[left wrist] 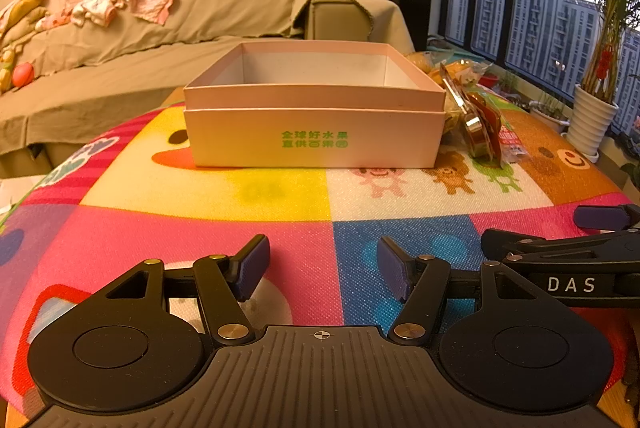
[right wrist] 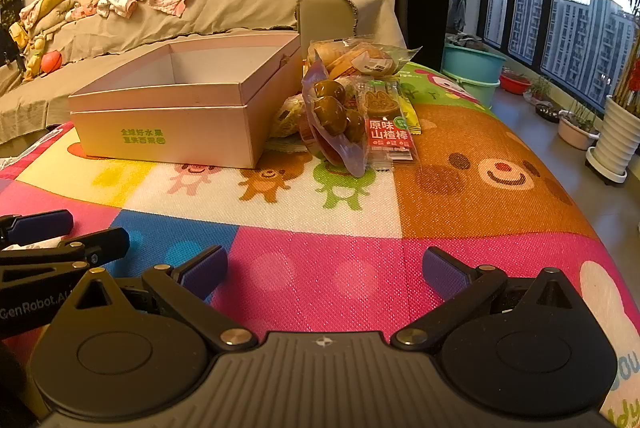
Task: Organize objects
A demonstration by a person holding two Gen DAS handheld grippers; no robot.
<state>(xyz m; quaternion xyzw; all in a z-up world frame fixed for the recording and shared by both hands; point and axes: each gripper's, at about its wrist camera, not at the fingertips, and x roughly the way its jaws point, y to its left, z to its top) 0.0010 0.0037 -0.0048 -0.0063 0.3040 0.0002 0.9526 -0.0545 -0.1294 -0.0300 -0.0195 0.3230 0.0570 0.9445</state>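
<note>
An open, empty pink cardboard box [left wrist: 316, 136] with green lettering stands on the colourful play mat [left wrist: 280, 220]; it also shows in the right wrist view [right wrist: 168, 132]. A pile of snack packets [right wrist: 352, 100] lies just right of the box: a clear purple pouch of brown dates [right wrist: 334, 116], a red hawthorn-stick packet [right wrist: 389, 132] and bagged pastries [right wrist: 360, 58]. The pile shows edge-on in the left wrist view [left wrist: 480, 116]. My left gripper [left wrist: 323, 268] is open and empty, low over the mat in front of the box. My right gripper [right wrist: 325, 270] is open wide and empty, facing the snacks.
A cloth-covered sofa [left wrist: 160, 40] with laundry and a neck pillow stands behind the mat. A teal basin [right wrist: 472, 68], plant pots [right wrist: 616, 136] and windows are at the right. The other gripper's fingers [left wrist: 560, 252] lie beside each gripper.
</note>
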